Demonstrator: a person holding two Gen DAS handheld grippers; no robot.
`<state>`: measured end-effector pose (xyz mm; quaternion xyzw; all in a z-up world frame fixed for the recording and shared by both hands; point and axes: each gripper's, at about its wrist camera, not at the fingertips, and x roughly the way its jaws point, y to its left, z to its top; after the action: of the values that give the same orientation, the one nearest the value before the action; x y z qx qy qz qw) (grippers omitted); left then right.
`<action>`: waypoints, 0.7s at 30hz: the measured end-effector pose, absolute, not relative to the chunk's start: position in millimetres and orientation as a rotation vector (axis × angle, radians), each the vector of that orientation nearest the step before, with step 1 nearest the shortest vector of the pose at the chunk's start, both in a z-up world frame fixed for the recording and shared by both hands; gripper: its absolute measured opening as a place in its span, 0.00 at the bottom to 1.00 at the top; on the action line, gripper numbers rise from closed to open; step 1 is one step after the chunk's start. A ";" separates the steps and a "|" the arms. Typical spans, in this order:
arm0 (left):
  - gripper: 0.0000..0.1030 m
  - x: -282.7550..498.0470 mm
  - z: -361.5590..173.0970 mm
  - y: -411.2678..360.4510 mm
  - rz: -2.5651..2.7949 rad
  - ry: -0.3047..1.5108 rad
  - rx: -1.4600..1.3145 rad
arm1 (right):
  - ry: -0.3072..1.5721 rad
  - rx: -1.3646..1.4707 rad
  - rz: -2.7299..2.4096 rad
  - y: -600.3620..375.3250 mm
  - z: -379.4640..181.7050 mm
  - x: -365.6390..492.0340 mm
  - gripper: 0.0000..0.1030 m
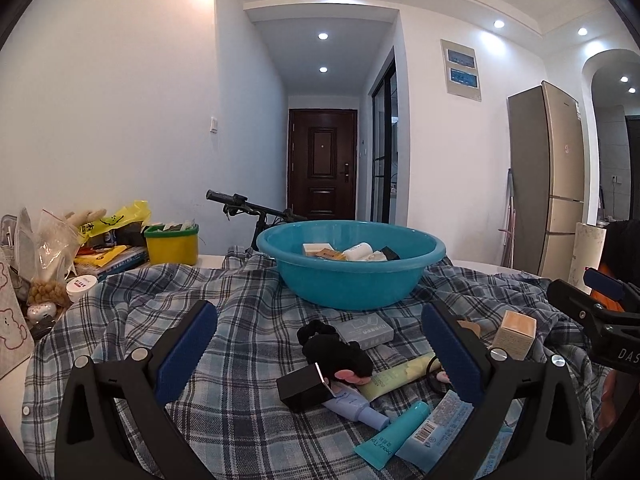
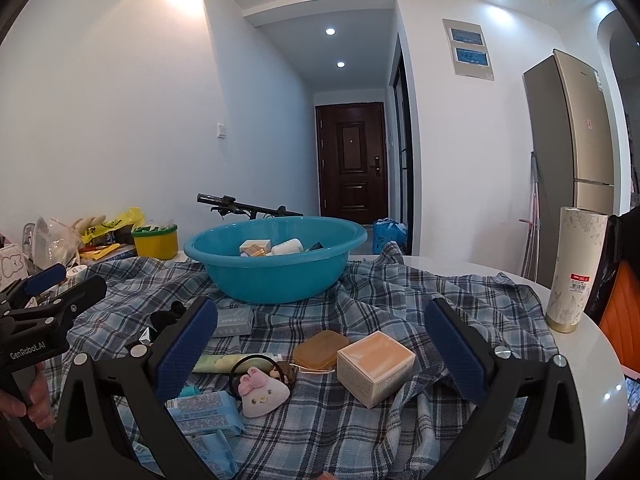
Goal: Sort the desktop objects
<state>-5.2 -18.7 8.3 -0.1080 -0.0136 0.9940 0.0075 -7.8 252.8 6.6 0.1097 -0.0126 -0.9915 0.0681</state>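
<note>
Left wrist view: left gripper (image 1: 318, 354) spread wide at lower centre of frame, nothing between the blue pads. Below and between the fingers, lying on a plaid cloth (image 1: 248, 336): black box (image 1: 302, 387), black plush toy (image 1: 336, 350), grey carton (image 1: 366, 331), yellow tube (image 1: 400, 376), teal tube (image 1: 394, 432). Teal basin (image 1: 350, 276) at frame centre beyond them, small boxes and a white bottle inside. Beige box (image 1: 514, 334) at right.

Right wrist view: right gripper (image 2: 320, 354) likewise wide open, empty, at lower centre. Beige box (image 2: 374, 366) resting between its fingers, nearer the right pad, untouched; amber case (image 2: 320, 350) just beside it, pink plush hair tie (image 2: 262, 390) at lower centre. Teal basin (image 2: 276, 260) at frame centre. Patterned cylinder (image 2: 572, 268) upright at right edge.
</note>
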 end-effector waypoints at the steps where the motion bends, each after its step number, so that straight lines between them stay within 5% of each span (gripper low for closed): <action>1: 1.00 -6.6 7.8 -18.3 3.107 -0.039 -0.349 | -0.042 0.343 -2.987 253.4 6.1 -9.3 1.00; 21: 1.00 -20.0 2.2 -17.1 3.102 -0.039 -0.465 | -0.010 0.507 -2.969 246.3 -3.4 -27.9 1.00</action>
<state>-20.0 -17.1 2.2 -0.1482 -0.0124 0.9889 0.0023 -27.9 246.3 -3.4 0.1680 -0.0033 -0.9836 0.0649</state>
